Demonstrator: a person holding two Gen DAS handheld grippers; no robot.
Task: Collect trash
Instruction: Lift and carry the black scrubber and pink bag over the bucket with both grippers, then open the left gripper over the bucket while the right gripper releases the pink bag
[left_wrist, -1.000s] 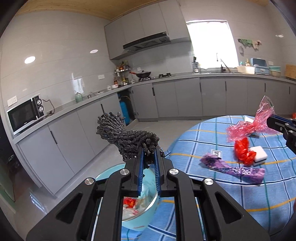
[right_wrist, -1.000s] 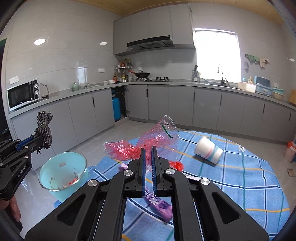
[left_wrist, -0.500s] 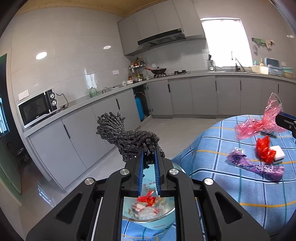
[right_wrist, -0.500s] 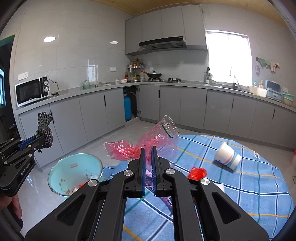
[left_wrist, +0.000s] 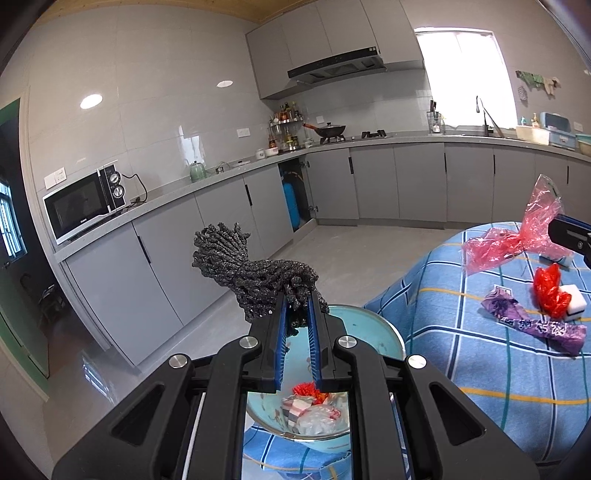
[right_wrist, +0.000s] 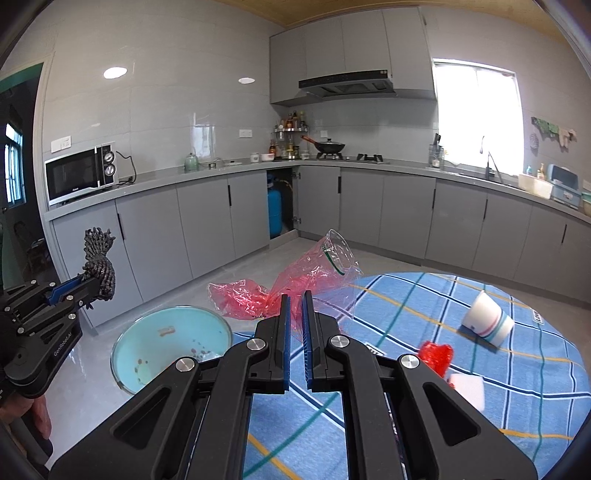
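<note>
Black tool (left_wrist: 297, 306), blue pads, silver screws

Legible text: one item. "GenRobot.AI" in white letters runs along the black body of the left gripper (right_wrist: 94, 286), seen from the right wrist view at the left edge. A small brand mark sits on the lower front of the microwave (left_wrist: 83, 206) on the counter (left_wrist: 177, 192); too small to read in either view. Purple wrapper (left_wrist: 535, 325) on the checked tablecloth (left_wrist: 480, 369) carries dark print, not resolvable. A small white tag (right_wrist: 537, 315) on the cloth beside the tipped paper cup (right_wrist: 487, 321) shows dark characters, unreadable.
</note>
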